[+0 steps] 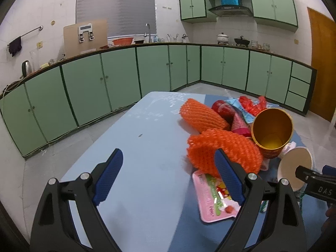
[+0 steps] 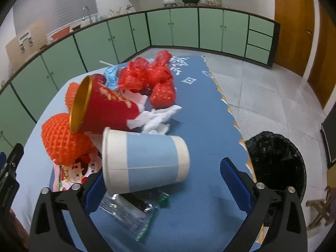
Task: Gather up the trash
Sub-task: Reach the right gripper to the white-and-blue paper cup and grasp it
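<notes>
Right hand-held gripper [image 2: 166, 180] spread, paper cup [image 2: 145, 159] between fingers

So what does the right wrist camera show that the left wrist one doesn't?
Only the right wrist view shows the black-lined trash bin on the floor beside the table, crumpled white tissue and a clear plastic wrapper. Only the left shows the range hood, the kettle and bare light-blue tabletop. Both show the blue-and-white paper cup, the gold-lined red cup, the orange foam netting and the pink packet.
</notes>
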The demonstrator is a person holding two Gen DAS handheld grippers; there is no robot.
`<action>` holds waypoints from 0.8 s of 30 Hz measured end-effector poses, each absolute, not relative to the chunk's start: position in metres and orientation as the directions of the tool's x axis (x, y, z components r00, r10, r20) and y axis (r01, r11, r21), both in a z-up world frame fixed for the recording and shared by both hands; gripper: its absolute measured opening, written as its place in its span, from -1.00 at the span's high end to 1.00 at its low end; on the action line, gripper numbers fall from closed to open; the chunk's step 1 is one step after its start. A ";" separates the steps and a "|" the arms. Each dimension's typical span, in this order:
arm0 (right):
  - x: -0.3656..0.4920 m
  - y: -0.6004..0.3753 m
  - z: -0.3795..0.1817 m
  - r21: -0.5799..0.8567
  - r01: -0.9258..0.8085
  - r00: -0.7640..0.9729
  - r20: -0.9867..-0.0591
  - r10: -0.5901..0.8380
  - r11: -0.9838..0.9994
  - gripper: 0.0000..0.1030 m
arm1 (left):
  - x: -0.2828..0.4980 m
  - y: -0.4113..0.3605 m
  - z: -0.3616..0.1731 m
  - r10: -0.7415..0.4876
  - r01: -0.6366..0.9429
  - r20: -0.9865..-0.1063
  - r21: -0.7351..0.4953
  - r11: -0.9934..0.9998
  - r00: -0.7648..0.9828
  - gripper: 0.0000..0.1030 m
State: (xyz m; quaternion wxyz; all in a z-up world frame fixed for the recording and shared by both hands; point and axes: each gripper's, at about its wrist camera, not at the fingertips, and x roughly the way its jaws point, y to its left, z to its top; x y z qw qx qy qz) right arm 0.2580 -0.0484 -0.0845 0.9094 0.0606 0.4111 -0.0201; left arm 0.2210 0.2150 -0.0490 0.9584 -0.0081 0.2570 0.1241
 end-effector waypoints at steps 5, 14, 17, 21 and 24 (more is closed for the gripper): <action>0.260 -0.063 -0.089 0.132 0.085 0.646 -0.762 0.046 0.988 -0.89 | 0.224 0.202 -0.044 0.202 -0.210 -0.485 0.038 0.977 0.851 -0.68; 0.266 -0.079 -0.106 0.283 0.011 0.600 -0.769 0.220 0.959 0.05 | 0.232 0.183 -0.038 0.177 -0.177 -0.477 0.045 0.983 0.861 -0.68; 0.265 -0.079 -0.107 0.282 -0.011 0.601 -0.765 0.232 0.959 0.38 | 0.234 0.176 -0.037 0.167 -0.165 -0.476 0.046 0.985 0.864 -0.68; 0.263 -0.081 -0.104 0.301 -0.038 0.601 -0.755 0.262 0.953 0.81 | 0.237 0.169 -0.036 0.152 -0.151 -0.478 0.039 0.988 0.865 -0.68; 0.260 -0.086 -0.099 0.297 -0.039 0.612 -0.747 0.258 0.954 0.93 | 0.241 0.161 -0.035 0.129 -0.126 -0.476 0.038 0.991 0.870 -0.68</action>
